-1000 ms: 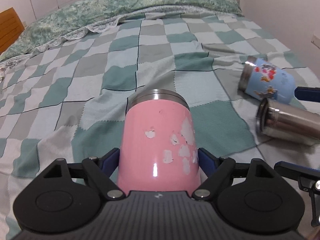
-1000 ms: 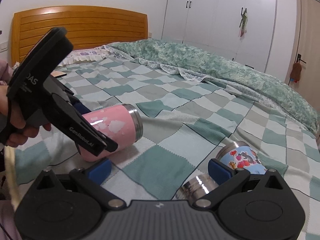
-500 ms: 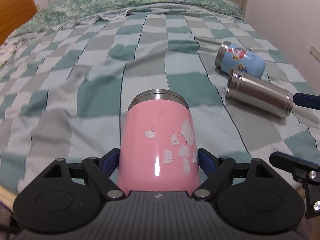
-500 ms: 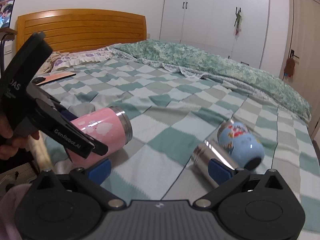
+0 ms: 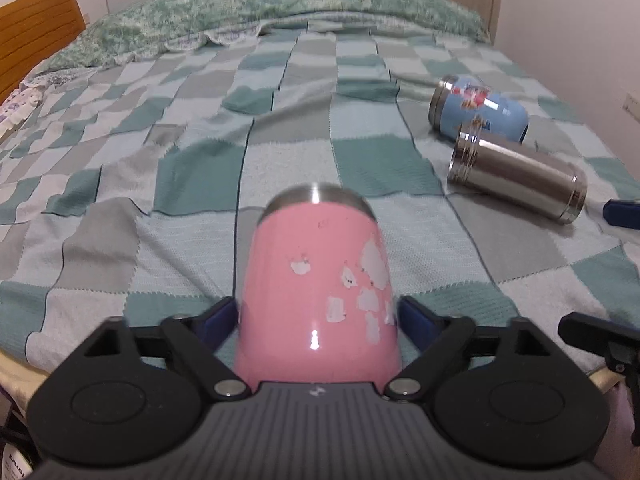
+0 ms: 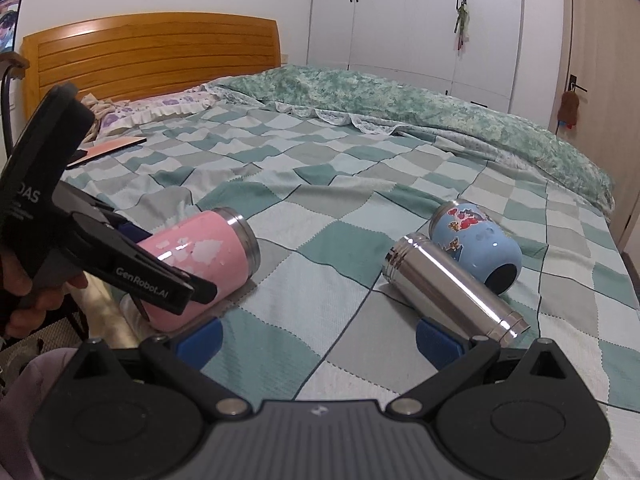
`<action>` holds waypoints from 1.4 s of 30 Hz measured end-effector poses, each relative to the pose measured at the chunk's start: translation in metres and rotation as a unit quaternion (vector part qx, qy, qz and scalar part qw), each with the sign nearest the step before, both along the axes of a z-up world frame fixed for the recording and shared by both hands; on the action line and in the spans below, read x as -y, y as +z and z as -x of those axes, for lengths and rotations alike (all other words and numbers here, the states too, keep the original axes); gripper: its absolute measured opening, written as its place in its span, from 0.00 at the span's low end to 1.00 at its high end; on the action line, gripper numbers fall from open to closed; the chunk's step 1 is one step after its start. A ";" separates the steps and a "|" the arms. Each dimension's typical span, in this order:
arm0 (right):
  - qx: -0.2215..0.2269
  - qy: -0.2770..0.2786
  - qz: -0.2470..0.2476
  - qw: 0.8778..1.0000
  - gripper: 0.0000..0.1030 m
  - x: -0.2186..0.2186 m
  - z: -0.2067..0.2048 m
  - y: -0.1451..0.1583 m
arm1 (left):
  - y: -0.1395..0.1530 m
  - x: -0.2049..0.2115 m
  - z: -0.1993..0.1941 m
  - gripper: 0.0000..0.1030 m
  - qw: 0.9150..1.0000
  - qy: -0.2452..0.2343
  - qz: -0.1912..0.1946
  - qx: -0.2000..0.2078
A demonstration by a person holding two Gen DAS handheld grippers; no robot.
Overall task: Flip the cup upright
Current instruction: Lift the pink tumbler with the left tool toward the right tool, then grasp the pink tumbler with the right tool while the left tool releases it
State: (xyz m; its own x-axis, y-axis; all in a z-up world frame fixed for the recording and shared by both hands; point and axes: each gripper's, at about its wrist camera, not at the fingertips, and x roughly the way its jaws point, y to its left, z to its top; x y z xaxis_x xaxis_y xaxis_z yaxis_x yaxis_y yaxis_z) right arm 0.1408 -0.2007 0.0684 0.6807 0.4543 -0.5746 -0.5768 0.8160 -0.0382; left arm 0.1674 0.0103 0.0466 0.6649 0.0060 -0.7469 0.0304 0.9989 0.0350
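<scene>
My left gripper (image 5: 318,316) is shut on a pink cup (image 5: 320,288) with chipped paint and a steel rim. It holds the cup on its side, rim pointing away, low over the near edge of the bed. The right wrist view shows the same pink cup (image 6: 200,258) in the left gripper (image 6: 160,280). My right gripper (image 6: 318,334) is open and empty, above the bed edge near the base of a steel cup (image 6: 452,286). A blue cartoon cup (image 6: 476,244) lies on its side behind the steel cup.
The bed has a green and grey checked blanket (image 5: 360,160). The steel cup (image 5: 516,178) and blue cup (image 5: 480,106) lie at the right. A folded green quilt (image 6: 400,100) lies along the far side. A wooden headboard (image 6: 152,56) and white wardrobes (image 6: 420,16) stand behind.
Both grippers have drawn back toward the near edge of the bed and risen. The pink cup stays gripped in the left gripper. The steel and blue cups have not moved.
</scene>
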 end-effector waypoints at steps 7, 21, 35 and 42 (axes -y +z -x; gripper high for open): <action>0.011 0.002 -0.014 1.000 1.00 -0.008 0.008 0.015 | 0.037 -0.022 0.027 1.00 0.996 -0.011 0.030 0.082; -0.073 -0.016 -0.062 0.995 1.00 -0.089 -0.015 0.010 | 0.033 -0.109 0.052 1.00 0.988 -0.012 0.028 0.149; -0.203 -0.107 -0.104 0.968 1.00 -0.138 -0.070 -0.023 | -0.007 -0.153 0.034 1.00 0.988 -0.040 0.036 0.145; -0.288 -0.133 -0.158 0.935 0.92 -0.138 -0.099 -0.051 | -0.017 -0.158 0.026 1.00 0.988 -0.053 0.036 0.142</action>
